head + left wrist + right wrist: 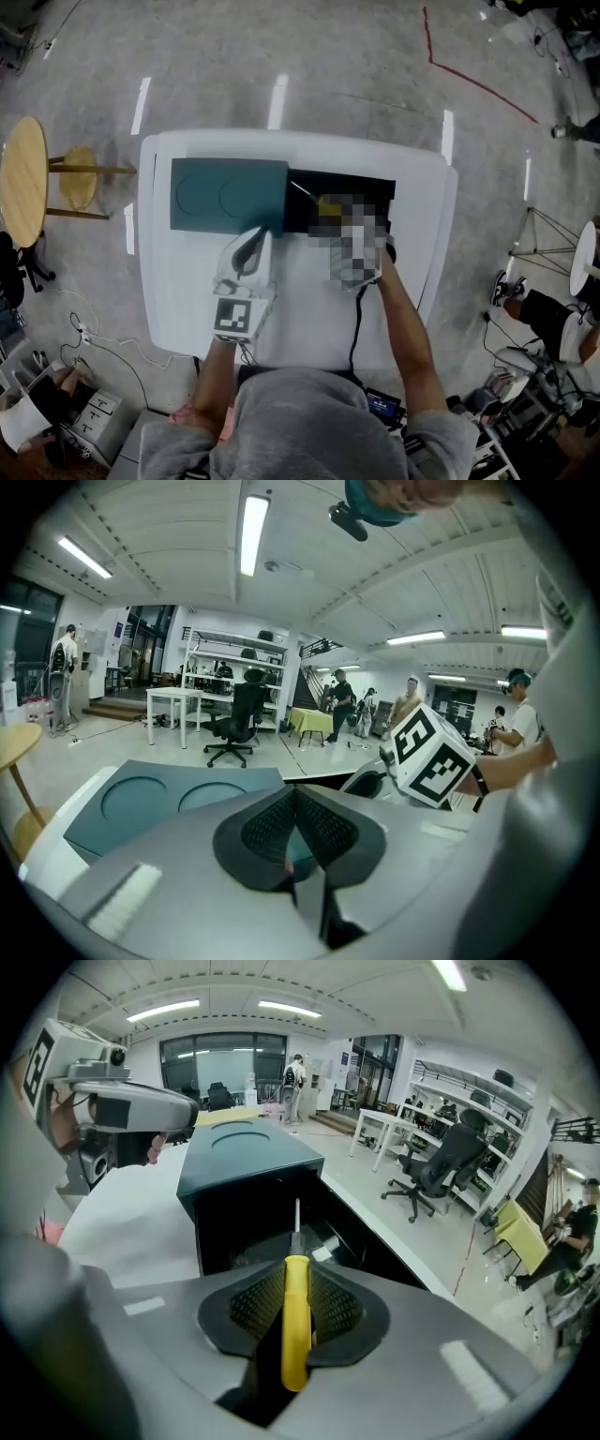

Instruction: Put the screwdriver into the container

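On the white rectangular table (183,291) sat the black open-topped box container (246,1227), mid-frame, with a teal panel (225,192) at its left. The right gripper (296,1277) was clamped on the yellow-handled steel screwdriver (296,1321), tip aimed into the opening; the left gripper (296,797) was pinched together, empty, by the panel. Risk: an off-line descent could snag the tip on the container's near wall and lever the handle out of the pads.
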A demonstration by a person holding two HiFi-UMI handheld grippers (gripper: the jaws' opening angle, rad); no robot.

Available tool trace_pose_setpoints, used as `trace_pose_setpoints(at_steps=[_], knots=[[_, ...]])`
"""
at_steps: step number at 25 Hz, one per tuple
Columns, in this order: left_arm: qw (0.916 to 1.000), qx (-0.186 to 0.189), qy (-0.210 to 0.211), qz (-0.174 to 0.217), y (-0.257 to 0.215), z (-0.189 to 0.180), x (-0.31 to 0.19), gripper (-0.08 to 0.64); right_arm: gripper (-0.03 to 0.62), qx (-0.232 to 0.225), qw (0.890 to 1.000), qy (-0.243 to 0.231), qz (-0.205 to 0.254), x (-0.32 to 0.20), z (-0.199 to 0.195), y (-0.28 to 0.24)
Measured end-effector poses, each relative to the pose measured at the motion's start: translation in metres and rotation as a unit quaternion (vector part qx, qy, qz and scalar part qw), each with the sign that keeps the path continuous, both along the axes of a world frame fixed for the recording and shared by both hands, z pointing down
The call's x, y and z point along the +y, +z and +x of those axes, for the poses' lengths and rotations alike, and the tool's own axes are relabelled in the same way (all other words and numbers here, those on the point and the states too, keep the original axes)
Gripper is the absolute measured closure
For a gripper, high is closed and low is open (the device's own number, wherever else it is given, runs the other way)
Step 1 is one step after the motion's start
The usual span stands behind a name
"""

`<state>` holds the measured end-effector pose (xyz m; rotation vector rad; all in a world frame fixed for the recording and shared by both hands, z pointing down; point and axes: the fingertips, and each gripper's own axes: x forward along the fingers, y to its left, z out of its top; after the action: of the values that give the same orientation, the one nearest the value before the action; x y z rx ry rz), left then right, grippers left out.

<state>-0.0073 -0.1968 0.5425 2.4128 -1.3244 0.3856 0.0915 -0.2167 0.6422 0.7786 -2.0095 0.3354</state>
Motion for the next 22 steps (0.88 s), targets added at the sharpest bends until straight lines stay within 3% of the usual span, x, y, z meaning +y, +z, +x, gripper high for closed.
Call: trace_pose_setpoints(at_steps=[9, 15, 22], knots=[[1.0000, 0.000, 0.001, -0.004, 0.001, -0.006, 0.003, 0.549, 0.509, -0.001, 1.000, 0.013, -0.008, -0.001, -0.002, 0.002], [1.0000, 0.005, -0.004, 0.002, -0.009, -0.011, 0.007, 0.549, 0.506, -0.007, 1.000, 0.025, 0.014, -0.001, -0.003, -0.015], [0.9996, 0.006, 0.000, 0.029, -0.032, -0.011, 0.017, 0.548, 0.505, -0.060, 0.993, 0.079, 0.056, 0.001, 0.000, -0.060]])
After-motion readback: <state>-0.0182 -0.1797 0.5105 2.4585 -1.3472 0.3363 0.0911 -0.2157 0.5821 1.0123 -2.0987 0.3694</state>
